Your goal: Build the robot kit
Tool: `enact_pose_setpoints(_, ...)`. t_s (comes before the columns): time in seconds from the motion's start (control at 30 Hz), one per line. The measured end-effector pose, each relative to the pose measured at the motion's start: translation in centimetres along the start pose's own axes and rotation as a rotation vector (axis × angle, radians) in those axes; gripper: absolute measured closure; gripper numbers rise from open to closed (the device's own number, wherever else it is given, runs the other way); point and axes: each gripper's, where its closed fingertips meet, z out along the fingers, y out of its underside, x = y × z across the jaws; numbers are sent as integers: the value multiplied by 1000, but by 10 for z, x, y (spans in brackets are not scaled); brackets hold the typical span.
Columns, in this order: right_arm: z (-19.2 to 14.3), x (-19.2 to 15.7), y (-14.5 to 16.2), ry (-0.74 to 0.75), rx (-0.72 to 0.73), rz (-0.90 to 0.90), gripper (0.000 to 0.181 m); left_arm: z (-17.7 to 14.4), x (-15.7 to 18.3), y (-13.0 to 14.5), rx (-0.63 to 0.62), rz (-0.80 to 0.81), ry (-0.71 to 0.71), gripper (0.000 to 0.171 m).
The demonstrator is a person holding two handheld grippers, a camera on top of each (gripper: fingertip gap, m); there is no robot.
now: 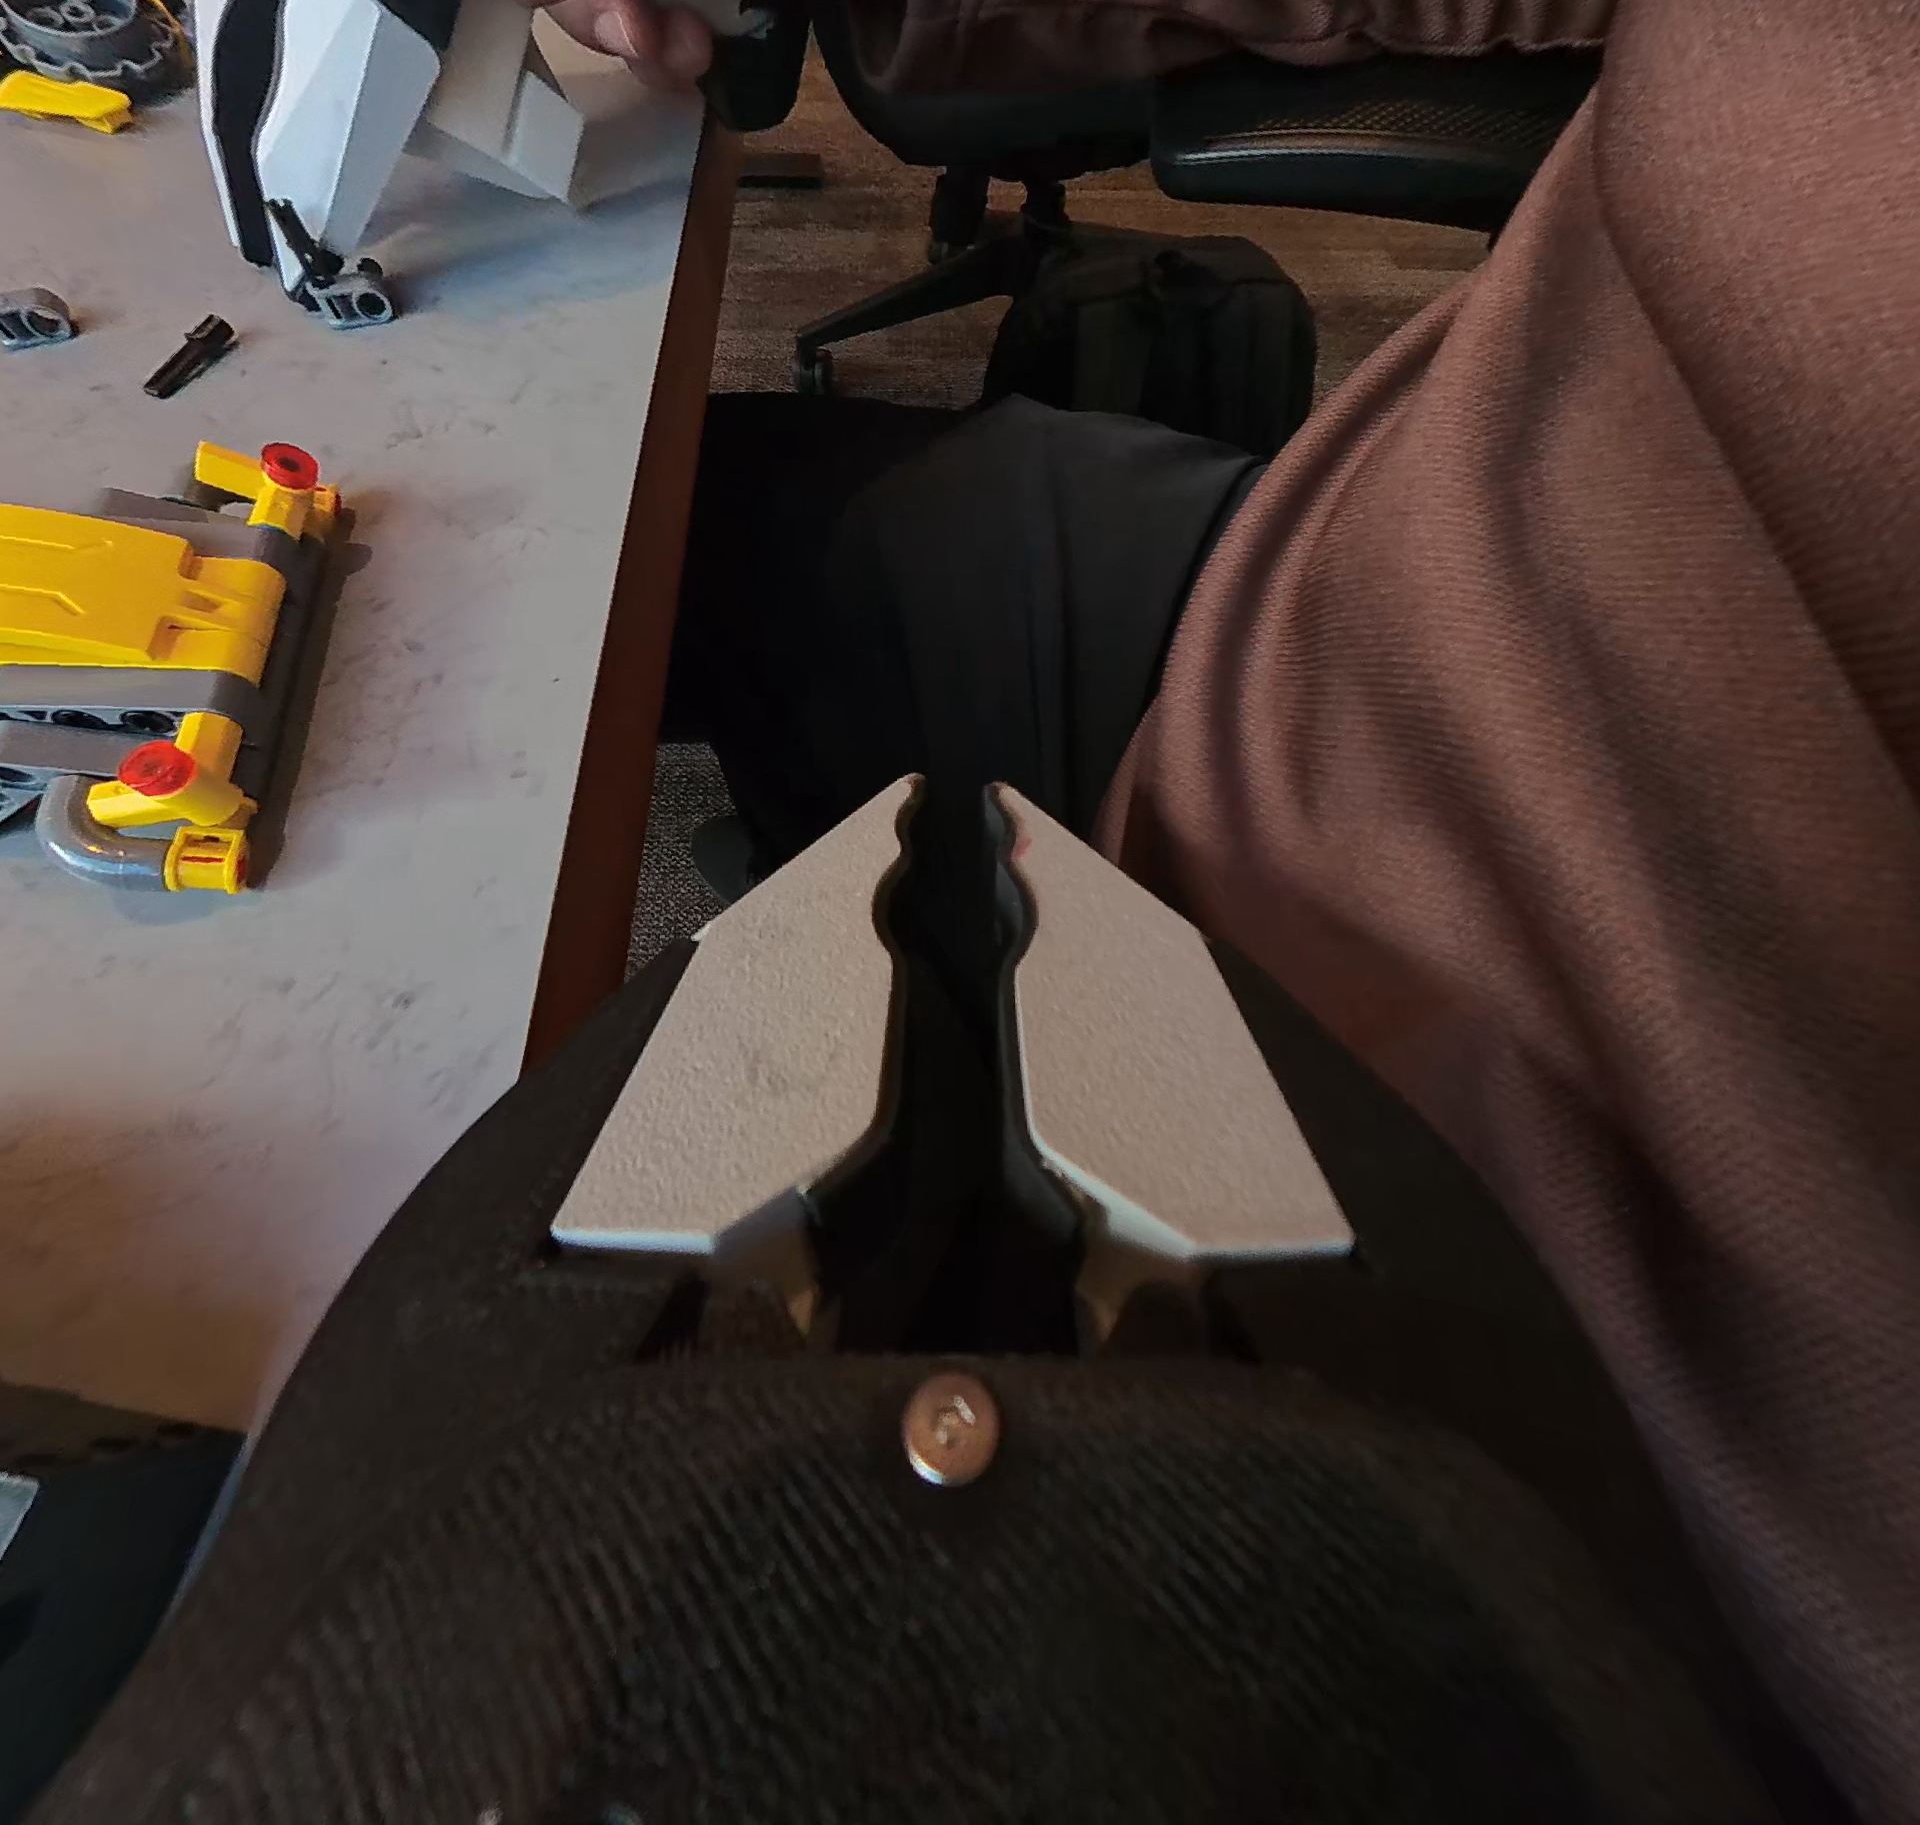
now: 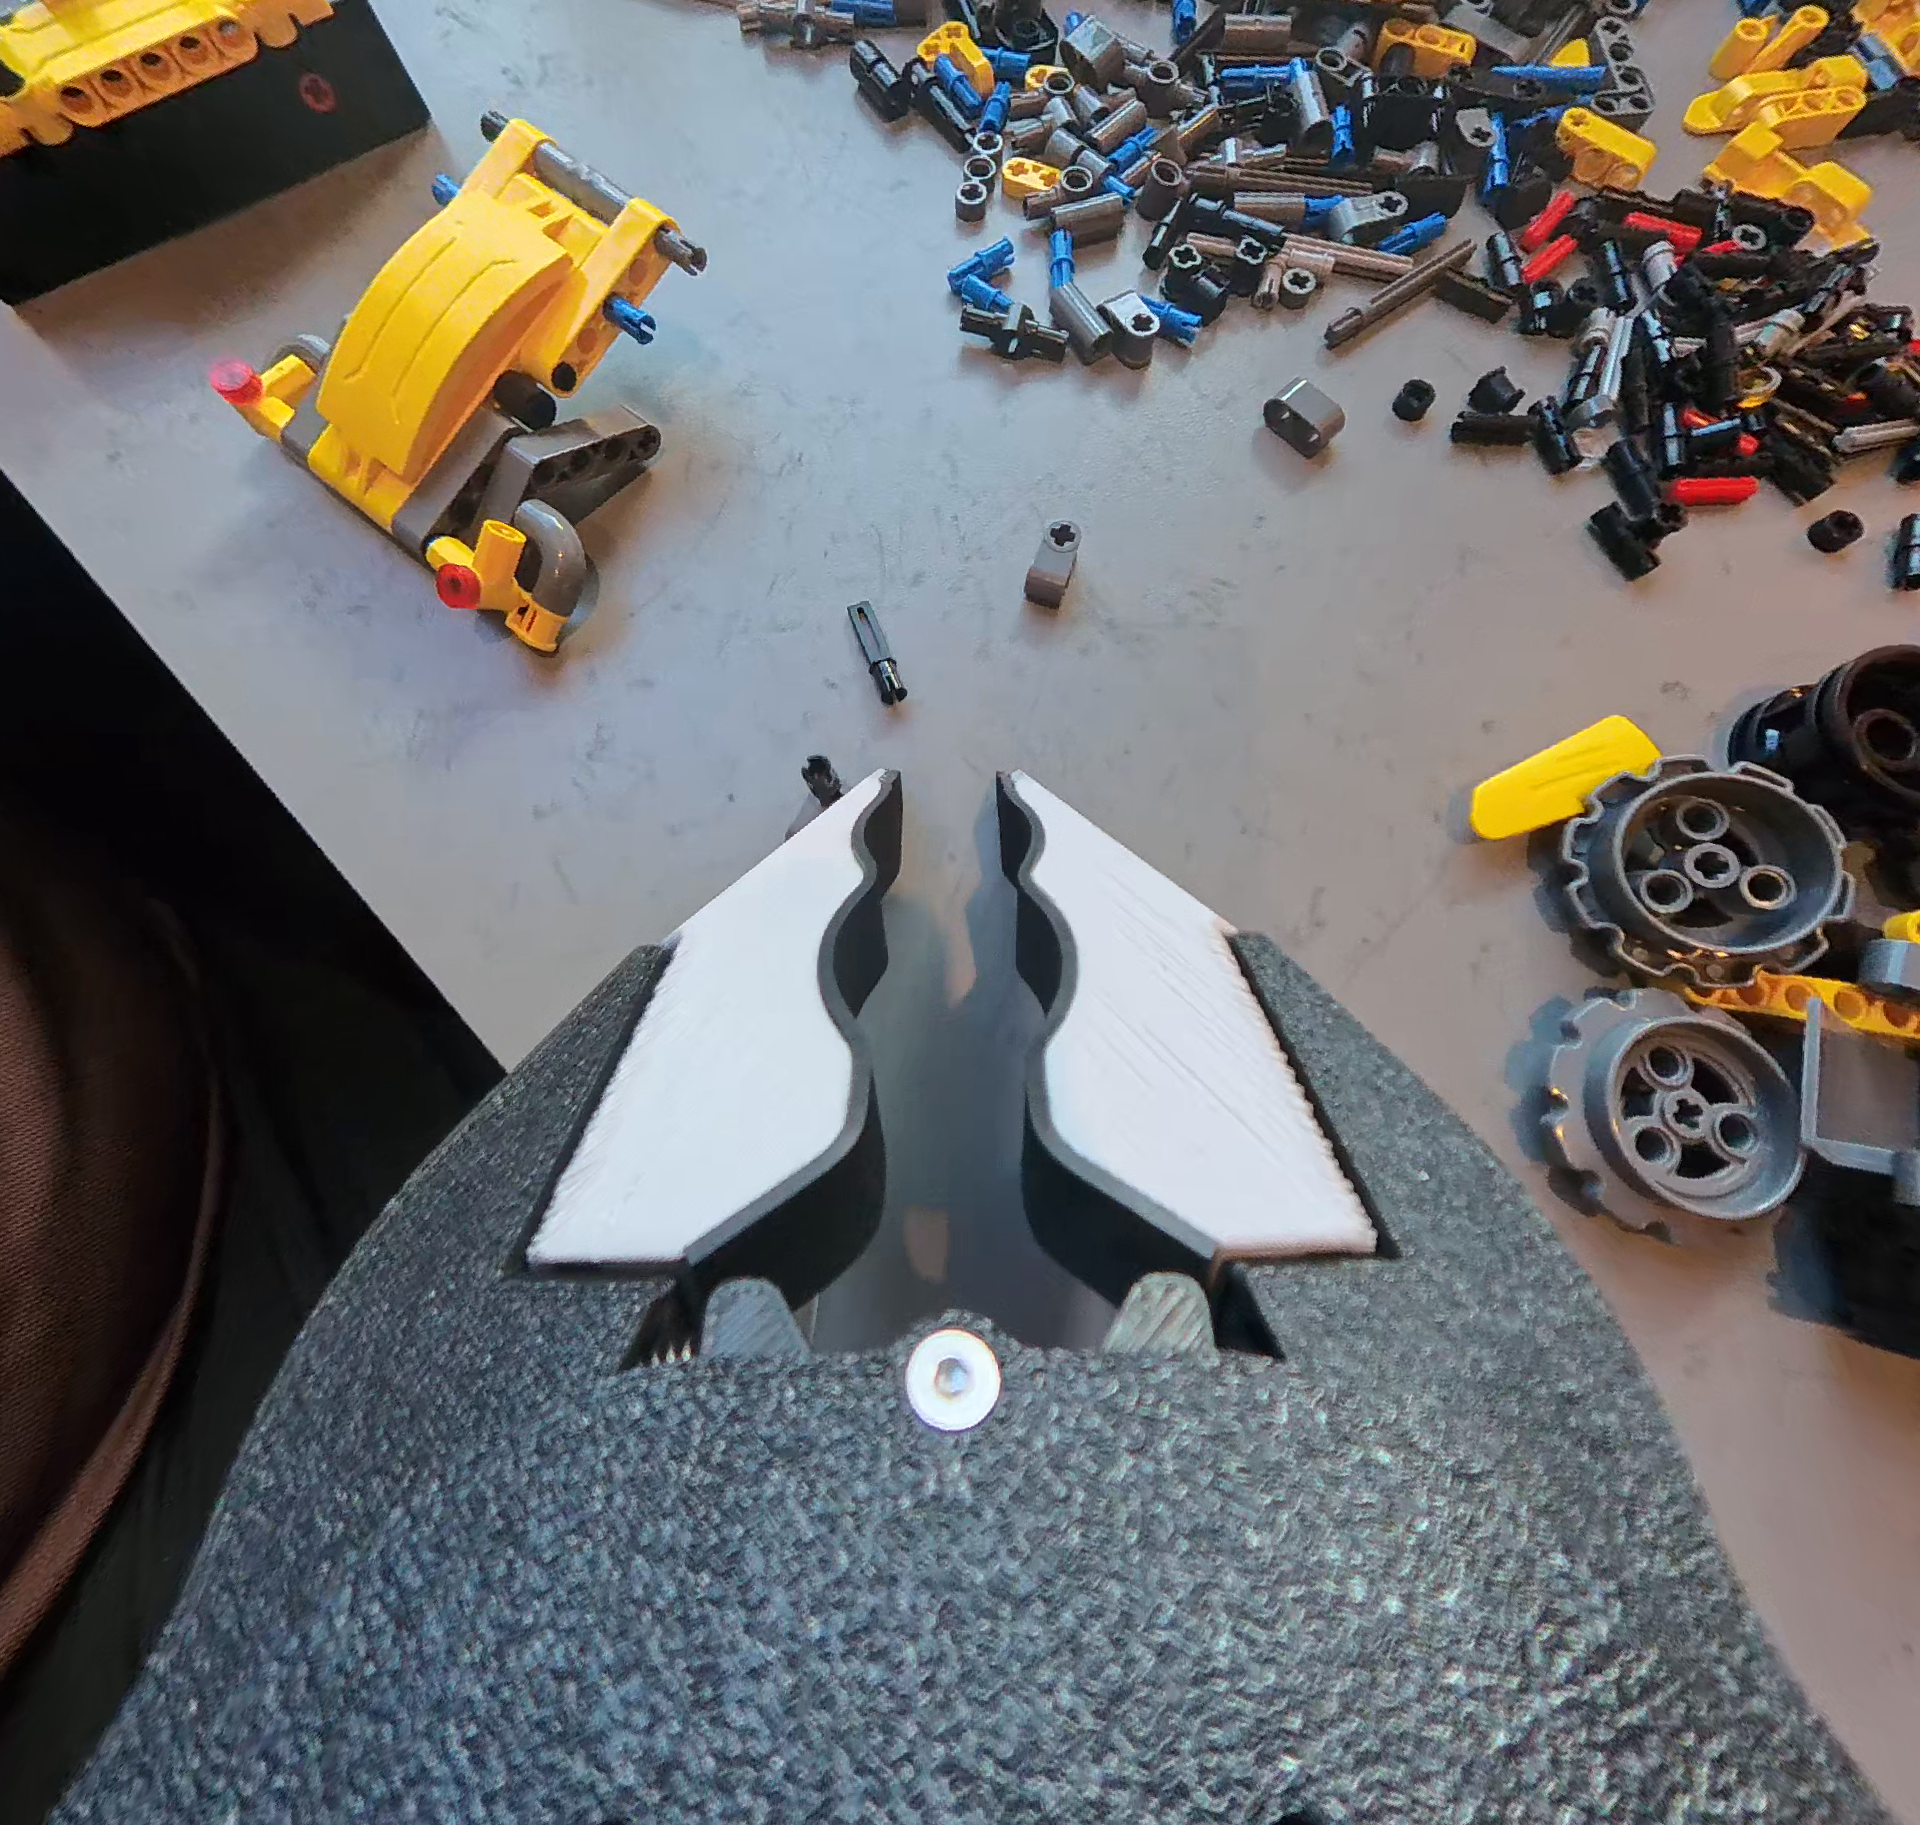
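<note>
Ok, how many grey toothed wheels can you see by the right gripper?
2, both at the table's right side: one beside a yellow piece, the other just nearer the camera. More may be hidden past the picture's edge.

Right gripper [image 2: 948,783], jaws slightly apart, empty, beside a small black pin [image 2: 879,653].

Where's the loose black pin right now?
In the right wrist view, the black pin lies on the grey table just ahead of the right gripper, with a small grey connector to its right.
</note>
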Motion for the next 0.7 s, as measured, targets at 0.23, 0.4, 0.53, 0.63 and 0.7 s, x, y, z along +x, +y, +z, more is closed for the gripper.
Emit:
enact_pose_setpoints(0.23,-3,4,-1,5,20,30,167,-1,0,0,1,3,-4,165)
enact_pose_setpoints(0.4,-11,4,0,-12,48,61,167,-1,-2,1,-3,0,-14,165)
enact_pose_setpoints(0.53,-20,1,1,-24,76,113,167,-2,-5,1,-1,-14,-22,165)
enact_pose_setpoints(0.63,-24,-5,3,-19,88,132,167,-2,-6,1,1,-20,-25,165)
enact_pose_setpoints(0.7,-23,-11,3,-27,98,142,166,-3,-6,1,0,-21,-23,165)
